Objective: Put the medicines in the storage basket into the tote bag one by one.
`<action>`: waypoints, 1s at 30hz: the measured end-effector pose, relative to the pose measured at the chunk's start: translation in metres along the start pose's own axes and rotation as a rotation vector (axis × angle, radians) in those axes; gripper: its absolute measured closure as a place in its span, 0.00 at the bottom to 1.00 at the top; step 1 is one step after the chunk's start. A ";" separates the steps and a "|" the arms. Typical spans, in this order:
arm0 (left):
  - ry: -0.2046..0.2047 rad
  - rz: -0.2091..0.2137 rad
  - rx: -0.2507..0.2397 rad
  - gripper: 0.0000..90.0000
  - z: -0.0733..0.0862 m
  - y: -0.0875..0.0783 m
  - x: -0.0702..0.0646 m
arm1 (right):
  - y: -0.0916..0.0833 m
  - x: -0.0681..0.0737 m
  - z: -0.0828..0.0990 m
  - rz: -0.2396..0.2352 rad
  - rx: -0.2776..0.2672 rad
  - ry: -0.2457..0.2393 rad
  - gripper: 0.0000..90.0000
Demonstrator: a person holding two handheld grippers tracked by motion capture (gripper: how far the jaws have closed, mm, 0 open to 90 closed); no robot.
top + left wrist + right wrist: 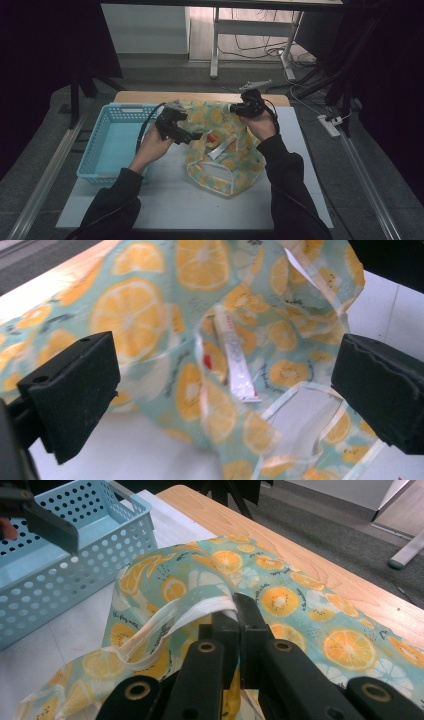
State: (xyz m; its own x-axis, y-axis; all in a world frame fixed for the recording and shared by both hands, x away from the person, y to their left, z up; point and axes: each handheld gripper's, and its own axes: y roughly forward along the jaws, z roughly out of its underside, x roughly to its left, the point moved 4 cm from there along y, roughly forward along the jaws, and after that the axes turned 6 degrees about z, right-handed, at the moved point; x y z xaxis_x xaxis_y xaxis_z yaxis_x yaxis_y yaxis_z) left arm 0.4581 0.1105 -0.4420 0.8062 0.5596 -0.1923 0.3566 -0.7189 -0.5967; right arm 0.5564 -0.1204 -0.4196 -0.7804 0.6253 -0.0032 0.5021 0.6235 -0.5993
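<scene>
A thin bag (227,167) printed with orange slices on pale green lies on the white mat, its mouth lifted at the far end. My right gripper (236,109) is shut on the bag's white-edged rim (200,607), holding it up. My left gripper (194,136) is open at the bag's left side, its pads (75,390) wide apart and touching nothing. Between those jaws I look at the bag (140,315) and a white tube (235,365) with a red end lying in it. The tube (218,148) also shows from above.
An empty light-blue perforated basket (122,107) stands on the mat at the left, close to my left hand. The wooden table edge (150,96) runs along the far side. Bare white mat (175,200) lies in front of the bag.
</scene>
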 end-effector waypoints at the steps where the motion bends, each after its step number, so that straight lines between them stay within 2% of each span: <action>1: -0.001 -0.006 0.002 0.00 0.001 -0.004 0.002 | 0.000 0.000 0.000 0.000 0.000 0.000 0.98; 5: -0.015 0.001 -0.001 0.00 0.009 -0.018 0.009 | 0.000 0.000 0.000 0.002 0.001 -0.002 0.98; 8: -0.027 -0.010 0.000 0.00 0.016 -0.027 0.015 | -0.001 0.000 0.000 0.002 0.000 0.000 0.98; 13: -0.027 -0.067 0.011 0.00 0.030 -0.041 0.025 | -0.001 0.000 0.001 0.002 0.003 -0.001 0.98; 17: -0.064 -0.097 -0.003 0.00 0.041 -0.054 0.033 | -0.001 -0.001 0.002 0.004 0.004 -0.001 0.98; 26: -0.128 -0.196 0.017 0.00 0.068 -0.083 0.054 | 0.000 -0.001 0.002 0.004 0.006 0.000 0.98; 30: -0.133 -0.237 0.031 0.00 0.082 -0.092 0.061 | 0.000 -0.001 0.002 0.006 0.005 0.000 0.98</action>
State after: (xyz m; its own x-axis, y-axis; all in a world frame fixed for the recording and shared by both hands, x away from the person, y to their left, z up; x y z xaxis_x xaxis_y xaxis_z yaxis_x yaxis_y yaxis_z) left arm 0.4361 0.2444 -0.4631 0.6319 0.7616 -0.1439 0.5115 -0.5493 -0.6608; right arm 0.5561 -0.1224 -0.4211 -0.7770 0.6295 -0.0069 0.5054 0.6172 -0.6030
